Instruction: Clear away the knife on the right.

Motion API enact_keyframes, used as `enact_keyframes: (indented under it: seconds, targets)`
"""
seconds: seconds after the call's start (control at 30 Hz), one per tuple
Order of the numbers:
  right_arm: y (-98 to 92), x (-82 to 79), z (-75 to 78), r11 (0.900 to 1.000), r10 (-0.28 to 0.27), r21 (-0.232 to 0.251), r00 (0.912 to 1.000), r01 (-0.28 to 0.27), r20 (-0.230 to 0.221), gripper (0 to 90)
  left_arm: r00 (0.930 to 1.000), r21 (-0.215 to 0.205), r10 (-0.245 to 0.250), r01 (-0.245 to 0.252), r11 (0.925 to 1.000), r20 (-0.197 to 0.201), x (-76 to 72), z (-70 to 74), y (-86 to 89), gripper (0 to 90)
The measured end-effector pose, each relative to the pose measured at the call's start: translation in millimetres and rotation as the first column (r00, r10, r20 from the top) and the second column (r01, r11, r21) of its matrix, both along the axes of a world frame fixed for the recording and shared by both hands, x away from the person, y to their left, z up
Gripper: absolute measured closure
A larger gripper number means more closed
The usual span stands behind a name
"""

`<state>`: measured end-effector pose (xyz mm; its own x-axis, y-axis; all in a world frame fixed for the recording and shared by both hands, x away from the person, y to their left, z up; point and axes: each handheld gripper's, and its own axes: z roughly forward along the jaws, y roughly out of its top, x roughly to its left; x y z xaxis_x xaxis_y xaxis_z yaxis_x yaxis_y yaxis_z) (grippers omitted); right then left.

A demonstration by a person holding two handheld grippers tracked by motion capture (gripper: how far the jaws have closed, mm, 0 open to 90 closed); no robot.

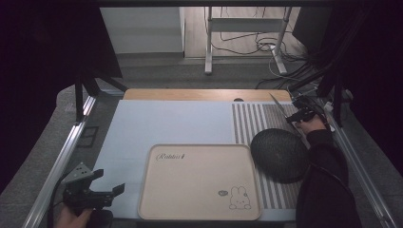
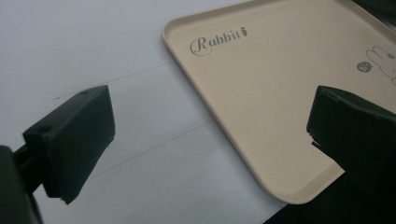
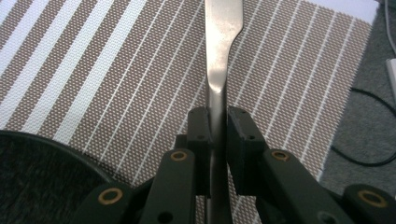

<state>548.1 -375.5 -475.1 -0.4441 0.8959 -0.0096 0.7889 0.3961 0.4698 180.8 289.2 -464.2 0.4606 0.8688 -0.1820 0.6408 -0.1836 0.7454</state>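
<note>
A slim silver metal utensil (image 3: 219,70) is clamped between the closed jaws of the right gripper (image 3: 218,135), above the brown-and-white striped placemat (image 3: 116,79) at the desk's far right, near a round black woven mat (image 1: 279,154). The left gripper (image 2: 205,140) gapes wide, empty, beside the beige rabbit-printed tray (image 2: 261,84).

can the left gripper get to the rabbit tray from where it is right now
Probably yes. The left gripper sits open just left of the tray, with only bare mat between them. The right gripper is far off, shut on a metal utensil.
</note>
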Motion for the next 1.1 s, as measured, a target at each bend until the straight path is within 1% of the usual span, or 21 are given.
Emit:
enact_keyframes:
  seconds: [0.03,0.27,0.4,0.43,0.5,0.53,0.6,0.8,0.97,1.07,1.1]
  targets:
    - [-1.7,-1.1,1.5,1.0,-0.002,0.001,0.9999,0.002,0.01,80.1,1.0,0.0,0.0,0.0,1.0,0.001,-0.1,0.1,0.0,2.1]
    - [-8.5,-5.2,12.4,1.0,-0.012,0.014,0.9996,0.012,0.026,80.1,1.0,-0.001,0.001,-0.001,1.0,0.001,-0.1,-0.1,0.1,2.1]
    - [-8.5,-8.8,19.2,1.0,-0.008,0.025,0.9996,0.007,0.025,80.1,1.0,-0.001,0.001,-0.001,1.0,0.0,0.0,0.1,0.1,2.1]
    - [-7.8,-10.1,21.0,0.999,-0.005,0.036,0.9997,0.004,0.025,80.1,1.0,-0.003,0.002,-0.002,1.0,0.001,0.1,0.0,0.1,2.1]
    - [-5.0,-13.2,24.6,0.999,0.002,0.038,0.9998,-0.003,0.02,80.1,1.0,-0.005,0.003,-0.003,1.0,0.001,0.1,-0.1,0.3,2.1]
    - [-2.3,-15.7,26.4,0.999,0.009,0.038,0.9998,-0.01,0.019,80.0,1.0,-0.005,0.003,-0.003,1.0,0.001,0.1,-0.1,0.3,2.1]
    - [2.5,-20.1,28.6,0.998,0.02,0.054,0.9997,-0.02,0.016,80.0,1.0,-0.004,0.002,-0.002,1.0,0.001,0.2,0.0,0.2,2.1]
    - [20.7,-34.5,32.5,0.996,0.076,0.052,0.9971,-0.076,0.003,80.0,1.0,-0.008,0.003,-0.003,1.0,0.002,0.1,0.0,0.5,2.1]
    - [39.2,-49.0,31.5,0.991,0.125,0.039,0.9922,-0.124,-0.004,80.0,1.0,-0.007,0.003,-0.003,1.0,0.002,0.2,0.0,0.5,2.1]
    - [50.8,-58.3,31.0,0.987,0.157,0.027,0.9876,-0.157,-0.003,80.0,1.0,-0.007,0.003,-0.003,1.0,0.002,0.3,0.0,0.5,2.1]
    - [54.6,-61.6,31.1,0.986,0.166,0.028,0.9861,-0.166,-0.008,80.0,1.0,-0.008,0.003,-0.003,1.0,0.002,0.3,0.0,0.5,2.1]
